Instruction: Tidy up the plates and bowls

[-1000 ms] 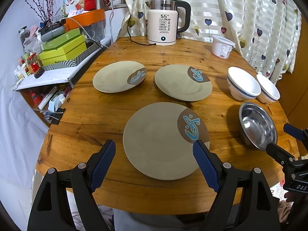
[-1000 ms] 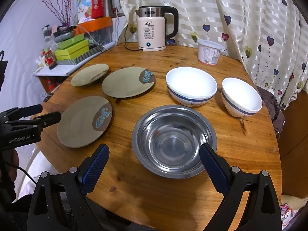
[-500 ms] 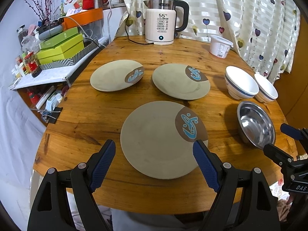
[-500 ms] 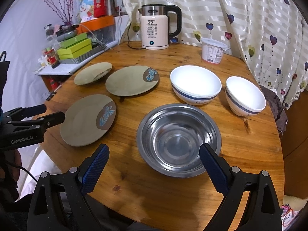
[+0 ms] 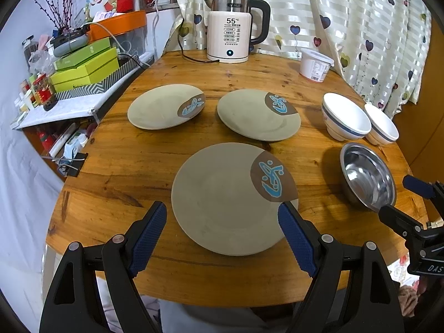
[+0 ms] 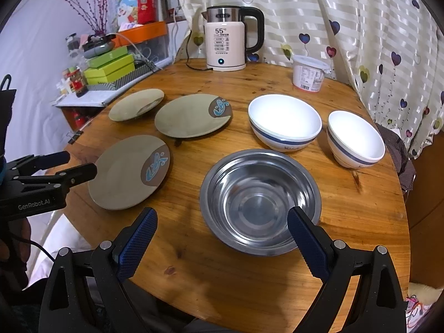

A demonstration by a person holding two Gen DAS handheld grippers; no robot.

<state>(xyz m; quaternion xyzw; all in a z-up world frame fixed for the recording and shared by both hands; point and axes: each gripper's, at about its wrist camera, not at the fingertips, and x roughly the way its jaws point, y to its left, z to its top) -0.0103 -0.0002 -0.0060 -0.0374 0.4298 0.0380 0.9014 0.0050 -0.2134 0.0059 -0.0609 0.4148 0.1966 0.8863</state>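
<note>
Three tan plates with a brown patch and blue motif lie on the round wooden table (image 5: 133, 166): a near plate (image 5: 227, 202), a far-left plate (image 5: 163, 106) and a far-middle plate (image 5: 255, 116). My left gripper (image 5: 222, 236) hovers open, straddling the near plate's front edge without touching it. A steel bowl (image 6: 258, 199) sits just ahead of my open right gripper (image 6: 222, 241). Behind it stand a large white bowl (image 6: 284, 122) and a small white bowl (image 6: 355, 138), both blue-banded.
An electric kettle (image 5: 233, 30) with its cord and a white lidded tub (image 5: 315, 65) stand at the table's back. A cluttered side shelf with green boxes (image 5: 86, 69) adjoins the left edge. Heart-print curtains (image 6: 360, 27) hang behind and to the right.
Both grippers have drifted slightly; the table contents sit a little lower and shifted in view. Nothing was grasped or moved.
</note>
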